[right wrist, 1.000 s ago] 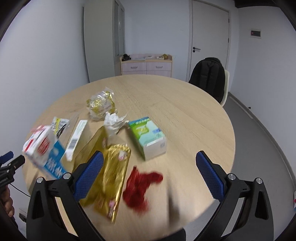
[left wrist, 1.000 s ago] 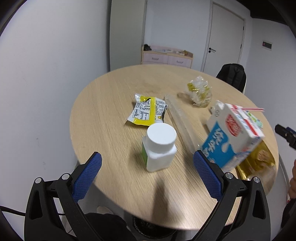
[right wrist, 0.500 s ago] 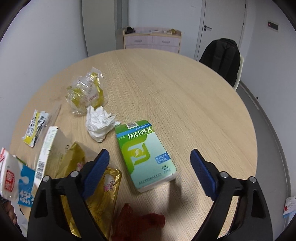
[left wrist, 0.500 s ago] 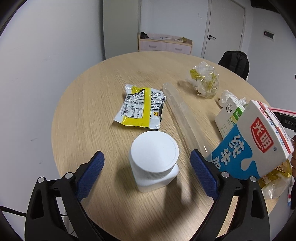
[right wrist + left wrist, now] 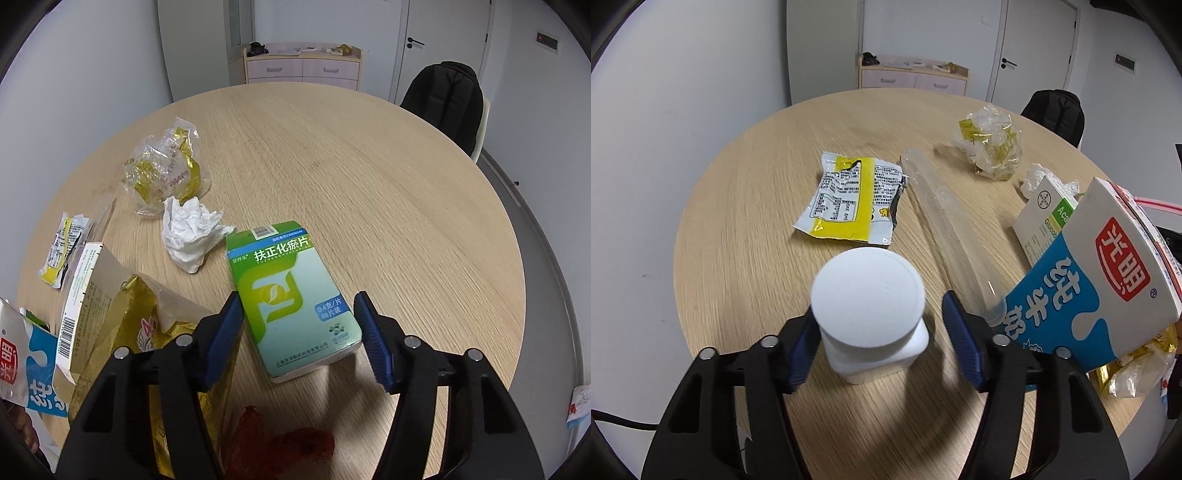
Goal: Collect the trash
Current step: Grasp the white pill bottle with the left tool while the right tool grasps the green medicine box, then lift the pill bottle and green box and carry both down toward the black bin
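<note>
Trash lies on a round wooden table (image 5: 746, 221). My left gripper (image 5: 879, 349) is open, its blue pads on either side of a white capped bottle (image 5: 868, 306), left pad close or touching, right pad apart. My right gripper (image 5: 299, 338) is open around the near end of a green medicine box (image 5: 291, 295), not gripping. A blue-and-white milk carton (image 5: 1086, 295) stands tilted right of the left gripper, also in the right wrist view (image 5: 22, 373).
Yellow-and-white wrapper (image 5: 849, 199), clear plastic tube (image 5: 945, 225), crumpled clear-yellow bag (image 5: 990, 147), white box (image 5: 1041, 214), crumpled tissue (image 5: 188, 232), gold foil bag (image 5: 140, 332), red wrapper (image 5: 280, 446). A black backpack sits on a chair (image 5: 443, 99); a dresser (image 5: 303, 66) stands behind.
Both grippers moved forward and down. The left now straddles the white bottle and has narrowed; the right now straddles the green box and has narrowed.
</note>
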### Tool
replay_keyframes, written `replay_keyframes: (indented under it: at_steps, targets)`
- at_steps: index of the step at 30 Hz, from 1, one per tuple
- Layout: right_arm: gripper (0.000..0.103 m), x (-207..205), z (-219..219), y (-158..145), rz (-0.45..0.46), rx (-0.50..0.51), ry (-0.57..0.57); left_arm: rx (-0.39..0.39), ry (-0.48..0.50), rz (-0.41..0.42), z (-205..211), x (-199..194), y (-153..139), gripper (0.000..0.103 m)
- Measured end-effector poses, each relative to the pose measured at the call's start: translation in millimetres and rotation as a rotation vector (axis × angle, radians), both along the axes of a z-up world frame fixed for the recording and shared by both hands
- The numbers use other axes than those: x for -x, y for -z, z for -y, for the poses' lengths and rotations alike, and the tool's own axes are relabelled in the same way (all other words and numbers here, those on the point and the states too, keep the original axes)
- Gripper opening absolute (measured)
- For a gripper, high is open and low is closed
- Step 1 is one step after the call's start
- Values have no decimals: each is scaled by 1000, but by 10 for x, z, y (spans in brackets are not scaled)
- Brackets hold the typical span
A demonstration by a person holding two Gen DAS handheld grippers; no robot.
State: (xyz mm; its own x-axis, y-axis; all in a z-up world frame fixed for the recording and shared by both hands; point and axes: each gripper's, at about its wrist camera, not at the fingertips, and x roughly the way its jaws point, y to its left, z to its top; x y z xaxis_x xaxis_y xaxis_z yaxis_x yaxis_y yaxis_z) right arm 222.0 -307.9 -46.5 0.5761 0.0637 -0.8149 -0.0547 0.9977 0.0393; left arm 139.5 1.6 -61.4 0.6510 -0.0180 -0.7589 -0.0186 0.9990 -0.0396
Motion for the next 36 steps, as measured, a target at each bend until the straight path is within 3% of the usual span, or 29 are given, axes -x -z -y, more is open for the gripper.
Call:
replay_keyframes:
  at_steps: [5,16,24,36]
  targets:
    - [56,26,-8,-2,3,2,4,6,12,-12,26,-11,7,45]
    - [55,221,66,-112,43,-7,36,3,16,-7,95,82,-66,43]
    - [55,623,11,-326,108,-2,56,15,-4,14,105,303,-211,43]
    - [55,1625,-203,-657,236,-11,69,2,22,77,140,928,-413,43]
